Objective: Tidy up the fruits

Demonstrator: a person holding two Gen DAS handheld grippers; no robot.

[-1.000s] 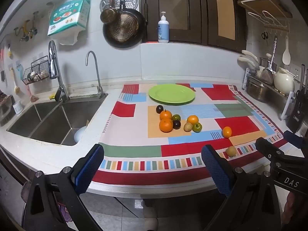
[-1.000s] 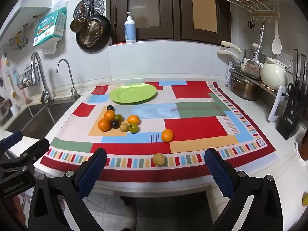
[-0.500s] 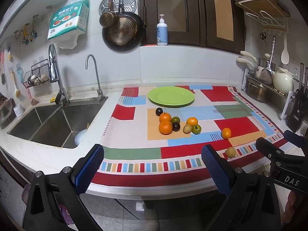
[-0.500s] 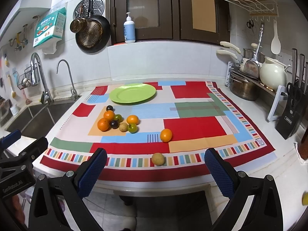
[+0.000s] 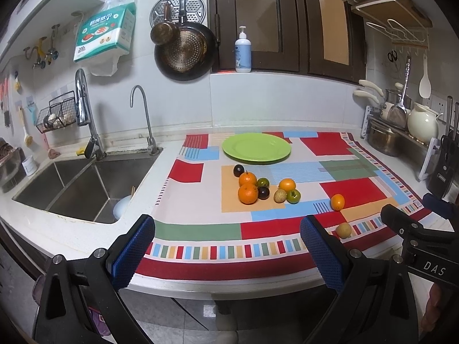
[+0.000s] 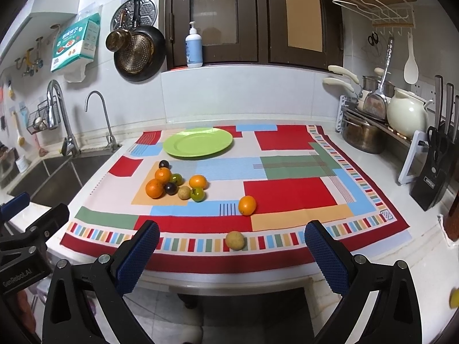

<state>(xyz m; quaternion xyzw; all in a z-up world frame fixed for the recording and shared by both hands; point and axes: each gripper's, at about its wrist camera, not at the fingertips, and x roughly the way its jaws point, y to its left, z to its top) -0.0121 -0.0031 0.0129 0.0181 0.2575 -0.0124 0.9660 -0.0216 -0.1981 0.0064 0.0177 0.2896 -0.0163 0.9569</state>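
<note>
- Both tools hang at the near edge of the worktop (image 6: pixel 424 261), and neither has anything in it.
- The left tool (image 5: pixel 226 246) has its blue pads spread wide, nothing between them.
- The right tool (image 6: pixel 231 253) is spread just as wide, and the near tan fruit (image 6: pixel 235 240) sits on the cloth beyond the gap, untouched.
- On the patterned cloth (image 6: pixel 289 192) the count comes to ten fruits in all.
- Four are oranges: two touching at the left of the cluster (image 6: pixel 155 188), one more (image 6: pixel 198 181) on the cluster's right side, and a lone orange (image 6: pixel 247 205) near the red patch.
- Two are dark purple fruits: one (image 6: pixel 164 164) at the back nearest the plate, one (image 6: pixel 170 188) tucked against the big orange.
- Two are green fruits: one (image 6: pixel 176 178) in the middle of the cluster, one (image 6: pixel 197 194) at its front right.
- Two are tan fruits: one (image 6: pixel 184 193) in the cluster just beside the front green one, the other alone on the striped border.
- So eight sit bunched together, and two lie apart toward the near edge.
- One green plate (image 6: pixel 198 142) sits behind the cluster with nothing on it.
- A double sink (image 5: pixel 71 189) lies off the left end of the cloth.
</note>
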